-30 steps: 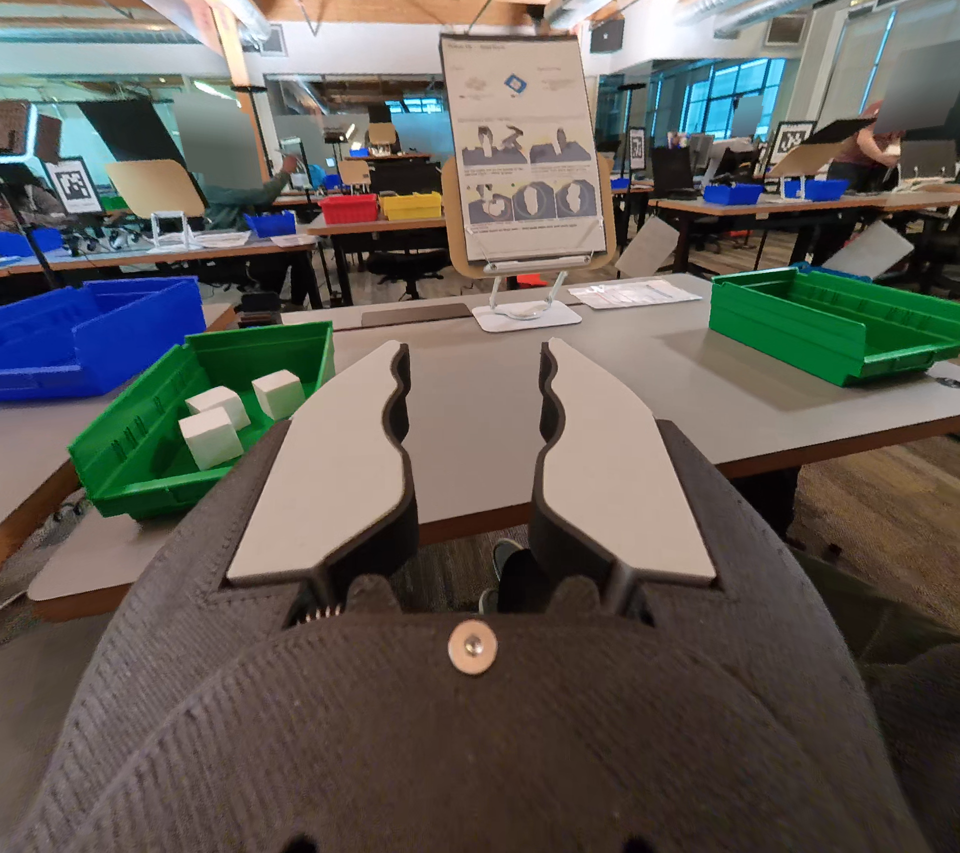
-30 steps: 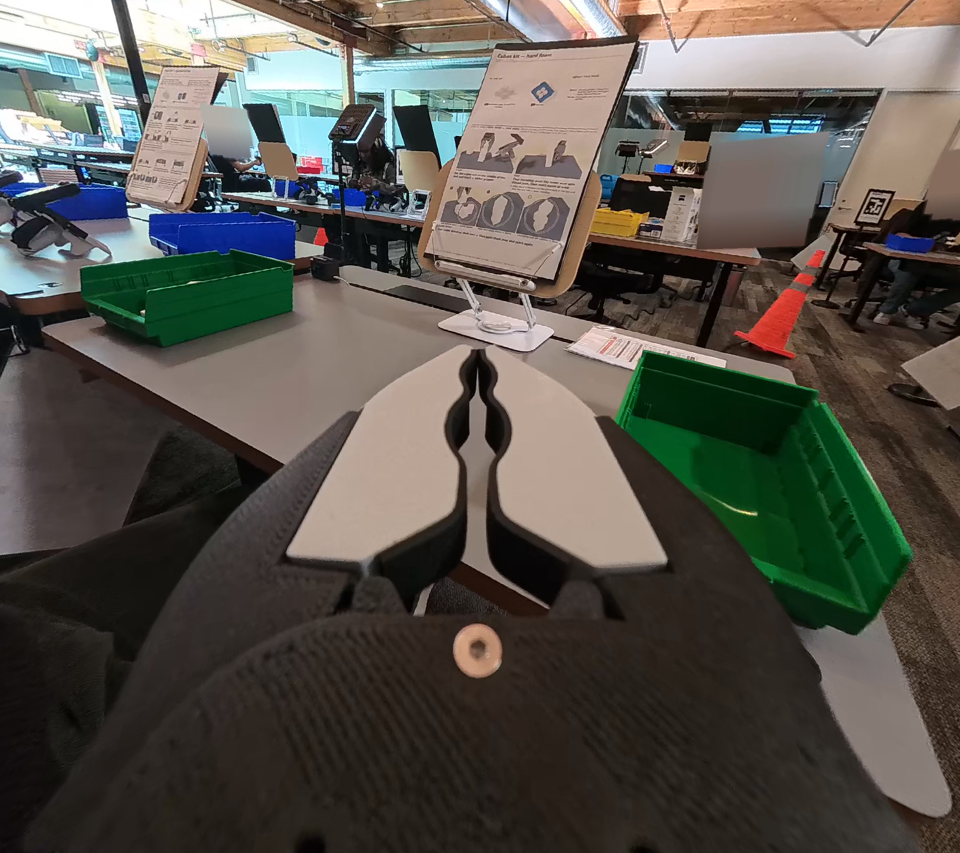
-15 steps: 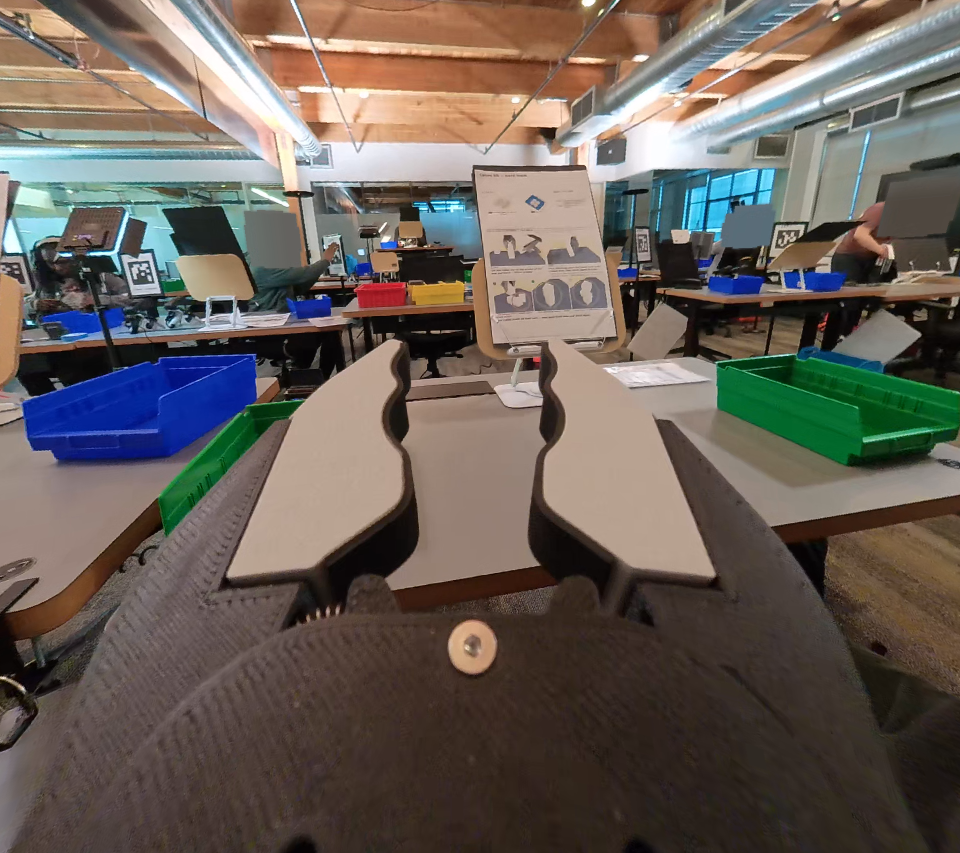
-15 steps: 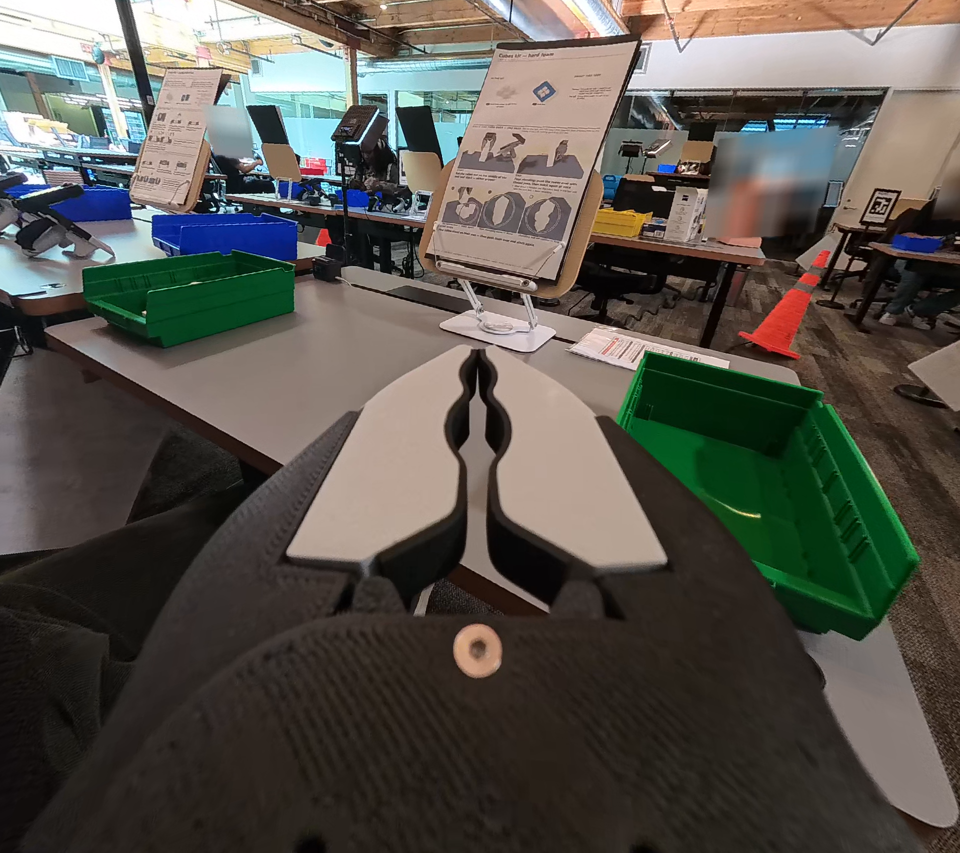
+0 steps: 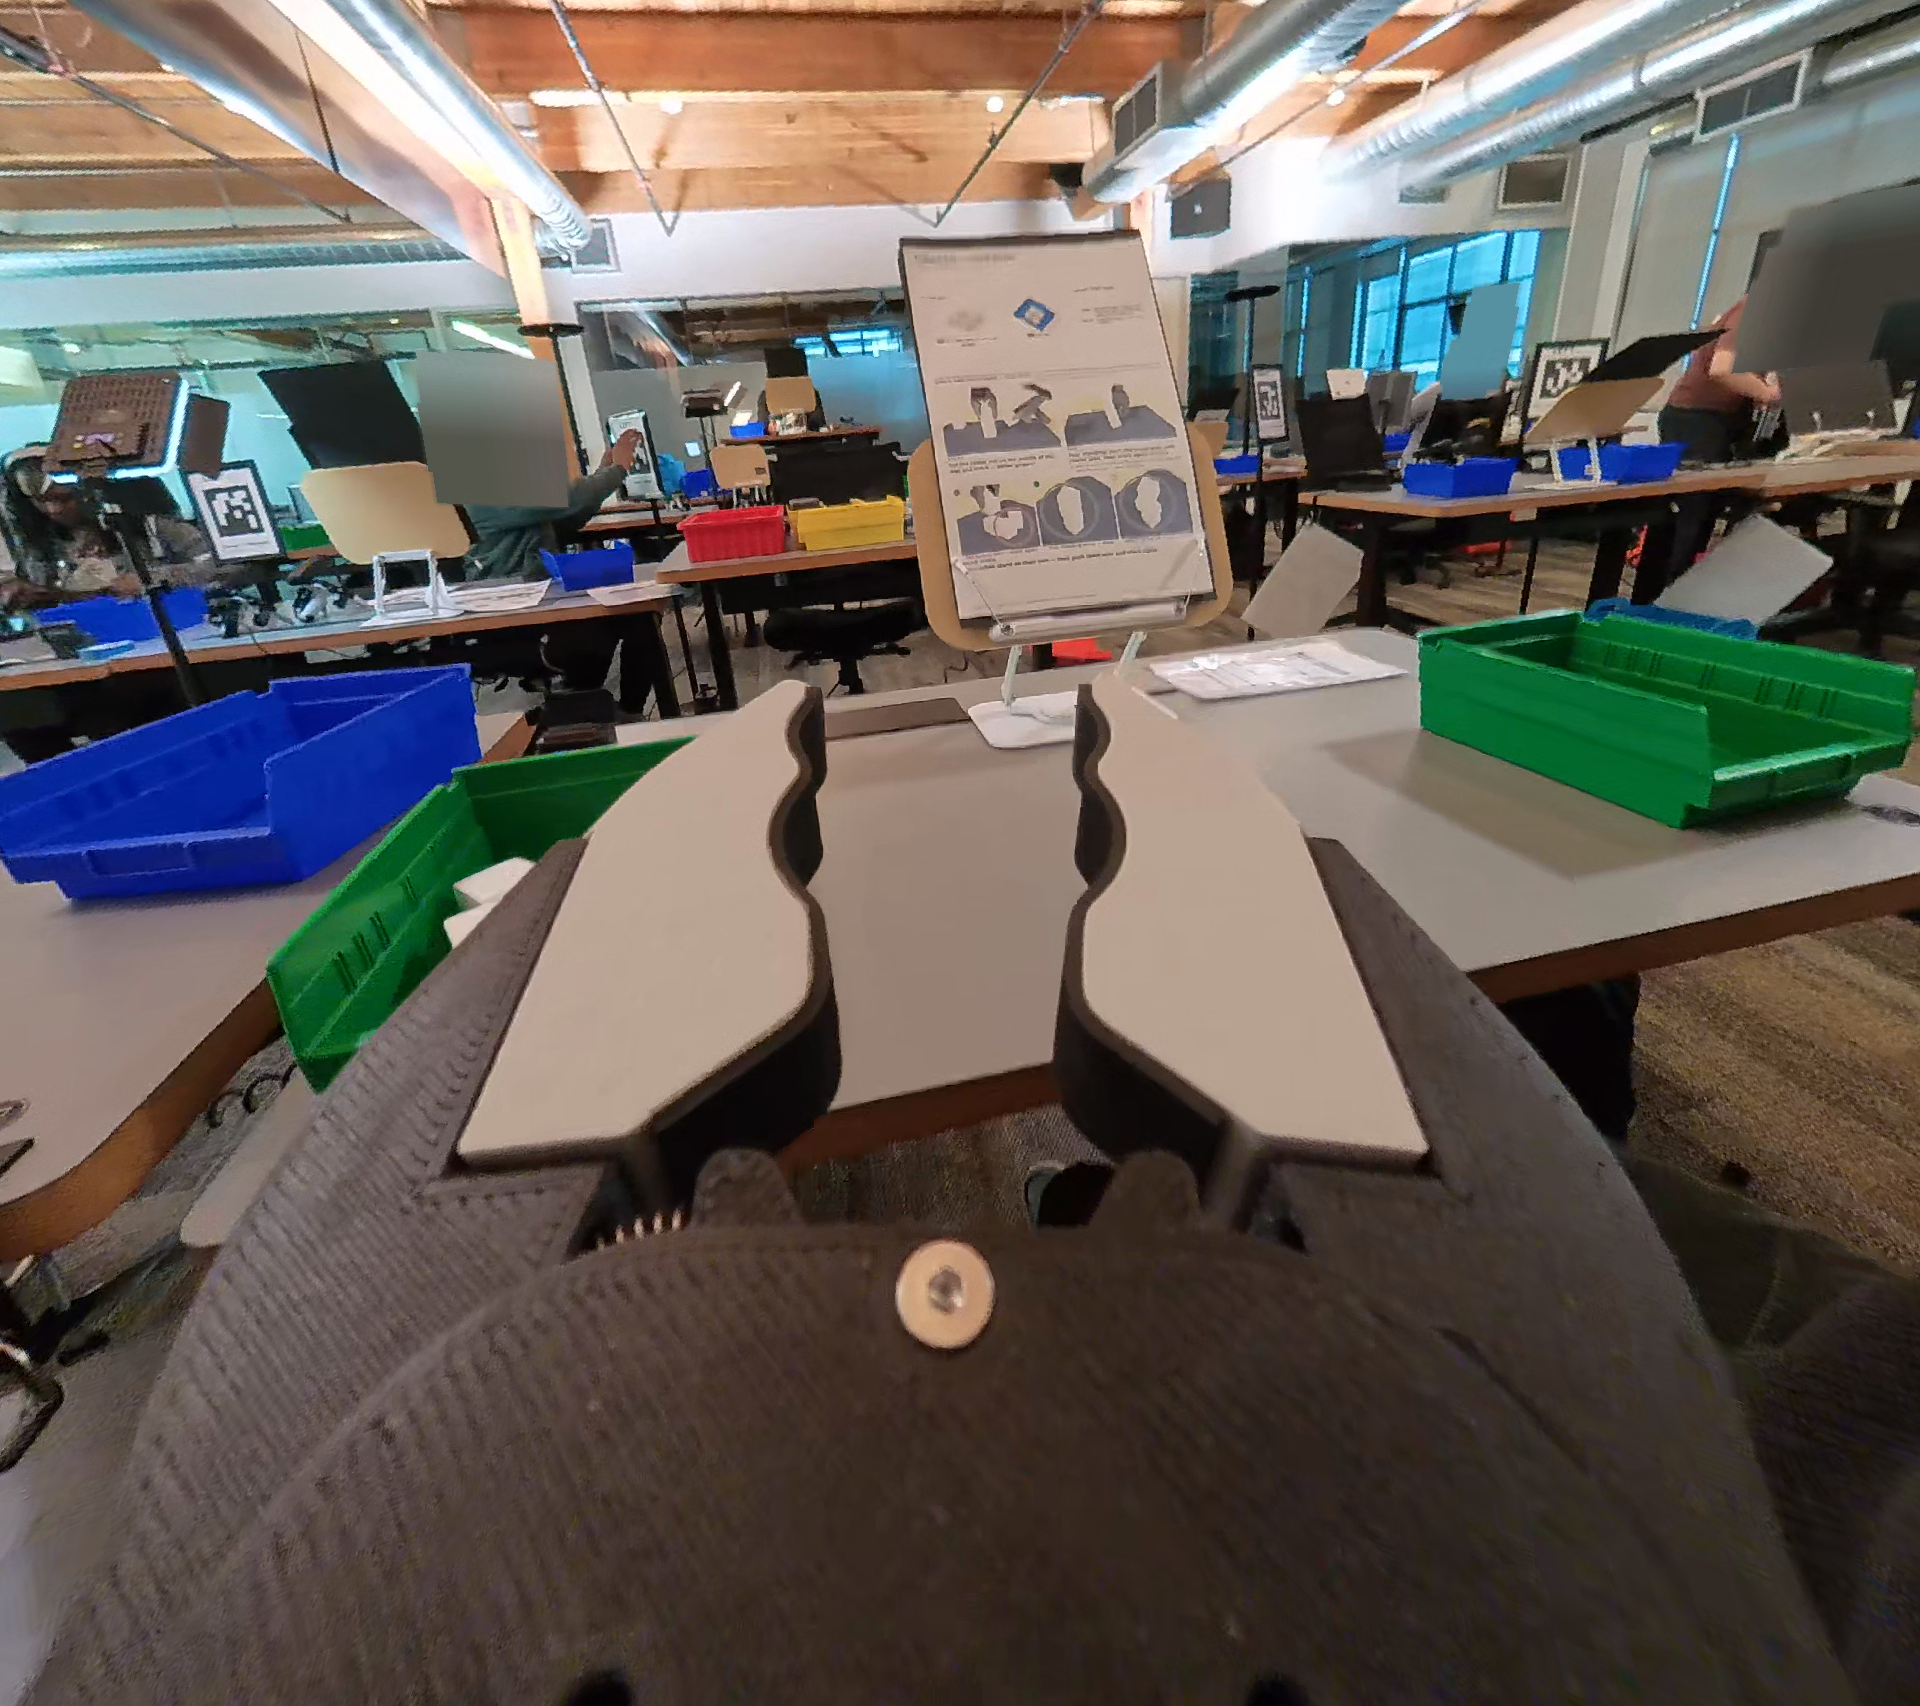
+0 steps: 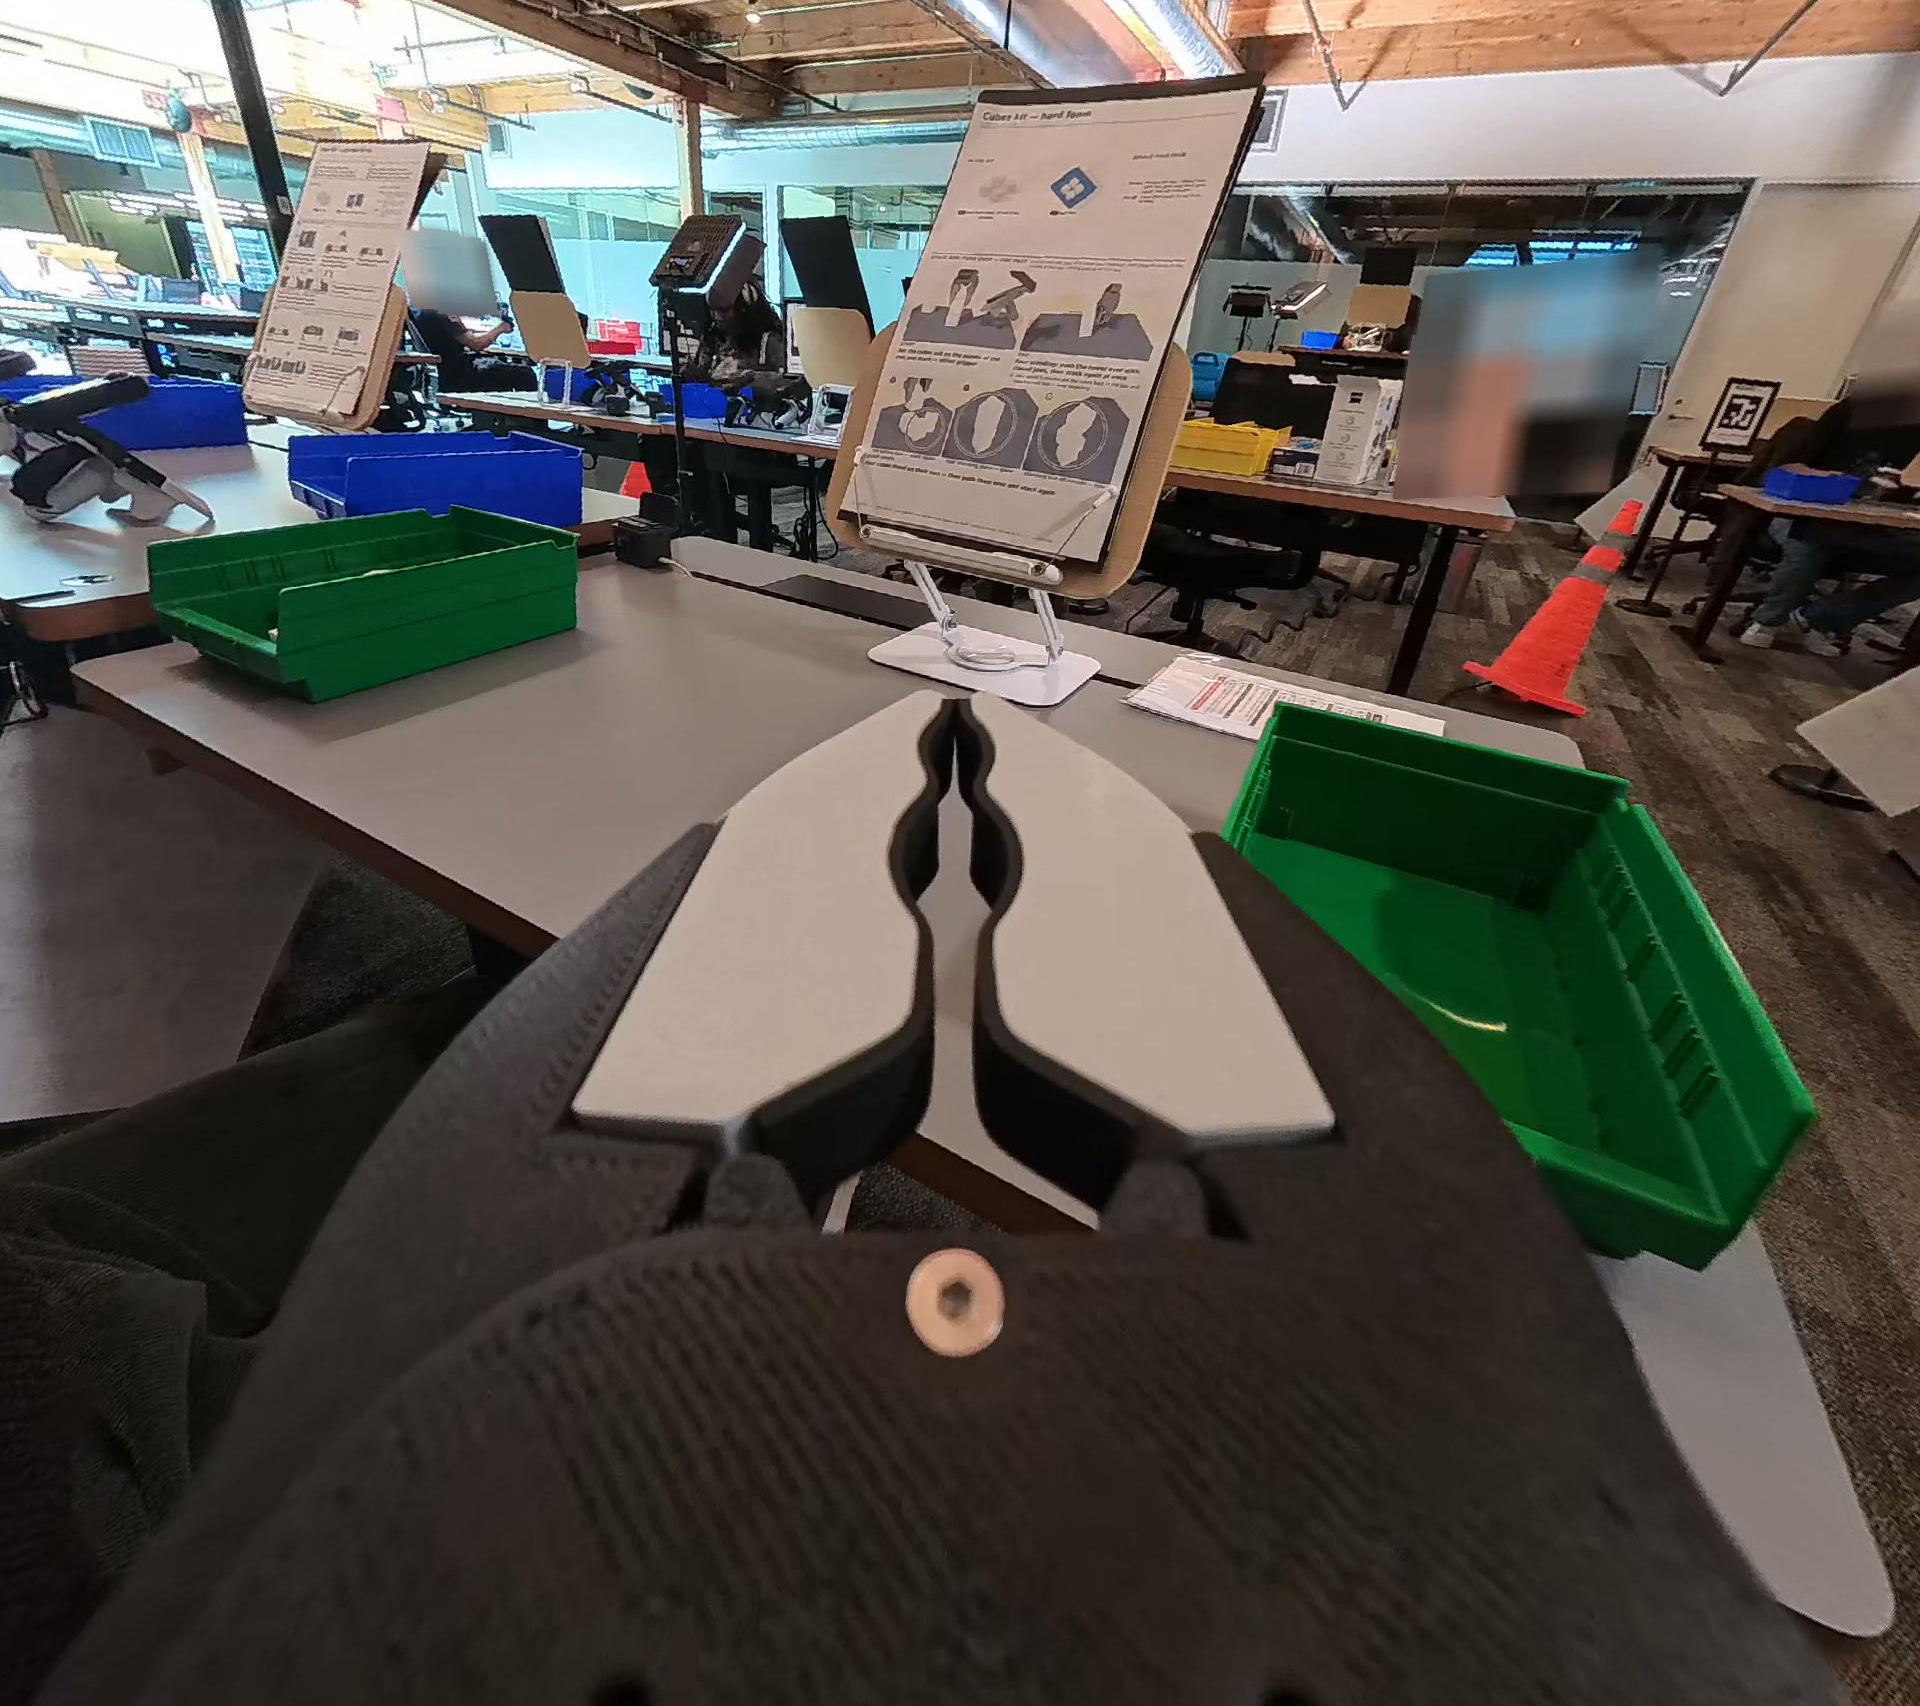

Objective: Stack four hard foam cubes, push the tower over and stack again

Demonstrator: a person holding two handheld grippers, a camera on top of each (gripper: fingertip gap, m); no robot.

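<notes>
Left gripper (image 5: pixel 948 711): held in the air in front of the table's near edge, level, pointing across the table.
Left gripper jaws: spread wide, a broad gap from tips to base, nothing between them.
Left fingers (image 5: pixel 675 918): flat grey tops, black wavy inner edges, set in a dark ribbed body.
Right gripper (image 6: pixel 954 711): held above the table's near edge, pointing across the table, tilted a little downward.
Right gripper jaws: closed, tips meeting, only a thin wavy slit farther back, nothing gripped.
Right fingers (image 6: pixel 790 950): same grey tops and black inner edges.
Hands and arms: not visible in either view.
</notes>
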